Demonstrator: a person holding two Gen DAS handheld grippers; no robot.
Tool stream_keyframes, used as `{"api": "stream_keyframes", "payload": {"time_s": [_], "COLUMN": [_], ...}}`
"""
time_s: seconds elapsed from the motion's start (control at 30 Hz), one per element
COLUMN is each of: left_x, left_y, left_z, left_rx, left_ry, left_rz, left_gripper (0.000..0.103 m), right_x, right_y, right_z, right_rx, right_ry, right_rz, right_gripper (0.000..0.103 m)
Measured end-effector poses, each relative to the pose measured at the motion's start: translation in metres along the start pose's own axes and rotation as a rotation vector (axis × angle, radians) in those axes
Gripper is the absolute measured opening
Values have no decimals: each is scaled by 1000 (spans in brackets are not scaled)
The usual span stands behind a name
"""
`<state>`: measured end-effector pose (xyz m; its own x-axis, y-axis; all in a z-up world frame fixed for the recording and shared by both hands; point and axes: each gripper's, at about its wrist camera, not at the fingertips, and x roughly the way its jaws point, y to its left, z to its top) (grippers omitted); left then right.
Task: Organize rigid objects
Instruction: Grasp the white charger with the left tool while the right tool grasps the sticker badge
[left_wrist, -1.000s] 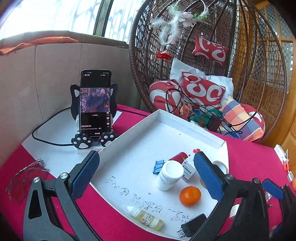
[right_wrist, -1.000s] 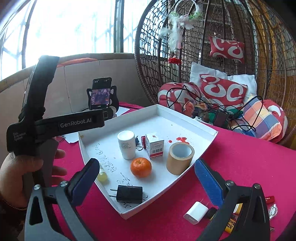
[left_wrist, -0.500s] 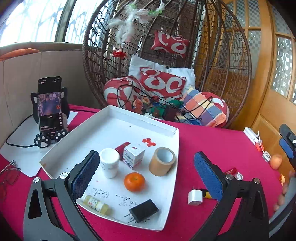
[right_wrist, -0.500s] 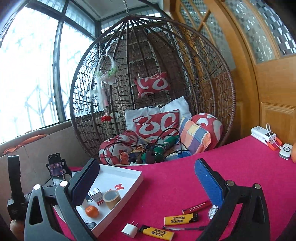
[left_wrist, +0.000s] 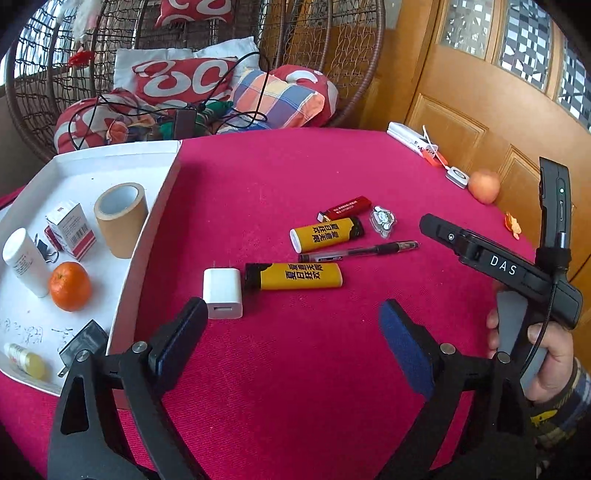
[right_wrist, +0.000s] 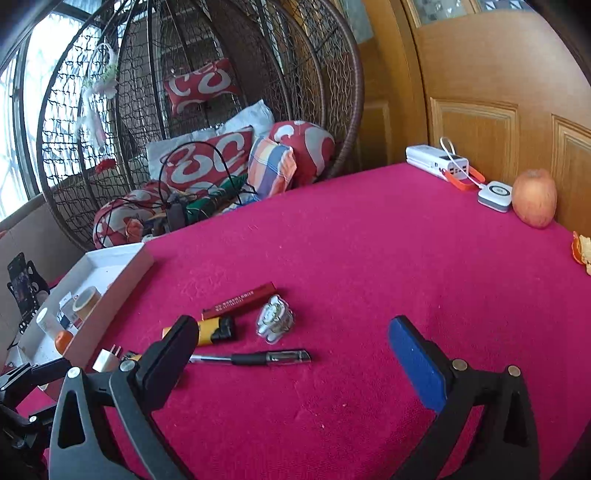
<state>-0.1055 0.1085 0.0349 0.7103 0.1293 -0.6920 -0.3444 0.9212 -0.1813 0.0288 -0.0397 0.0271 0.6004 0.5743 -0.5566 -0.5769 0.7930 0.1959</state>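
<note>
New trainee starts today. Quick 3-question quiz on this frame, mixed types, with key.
1. True or false: the white charger lies inside the white tray.
2. Which lies between the two yellow lighters? A) red lighter B) black pen C) tape roll
3. Fill in: the left gripper and right gripper are both ____.

Key: 1 false, it lies on the red cloth beside the tray; 2 B, the black pen; 3 open, holding nothing.

Both grippers wide open, holding nothing

Left gripper (left_wrist: 291, 343) and right gripper (right_wrist: 295, 354) hover low, jaws spread; right hand (left_wrist: 546, 354) wraps its handle.
</note>
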Motion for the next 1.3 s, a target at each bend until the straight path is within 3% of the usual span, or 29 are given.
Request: {"api": "stream_keyframes", "payload": {"time_s": [0.13,0.23,0.27,0.4,0.43,0.47,0.73,0.93,1.17,1.23,1.3], "left_x": [9,16,20,34,38,42,49,46,38,37,37], "left_y": [12,18,19,20,22,26,30,37,27,24,24], "left_z": [0,2,3,4,4,3,9,10,10,9,9], "left_rx": [-32,-21,-13,24,15,-2,-10,-48,-4,12,13], "left_ry": [17,25,31,63,76,93,74,61,12,4,2], "left_rz": [21,61,75,108,127,133,150,108,142,153,158], "left_gripper": [95,95,90,61,41,30,30,27,27,27,27], "right_x": [23,26,26,28,27,27,28,25,33,50,68], "right_y": [-17,-21,-20,-18,-19,-19,-18,-23,17,25,26], "right_z": [-3,-4,-5,-6,-7,-7,-6,-5,15,19,19], "right_rx": [94,119,113,100,102,105,95,119,-142,-190,-191], "right_ry": [148,168,171,181,180,179,187,172,129,175,232], "right_rz": [30,27,28,21,22,25,13,51,71,62,38], "right_gripper": [103,103,103,103,103,103,103,102,64,52,49]}}
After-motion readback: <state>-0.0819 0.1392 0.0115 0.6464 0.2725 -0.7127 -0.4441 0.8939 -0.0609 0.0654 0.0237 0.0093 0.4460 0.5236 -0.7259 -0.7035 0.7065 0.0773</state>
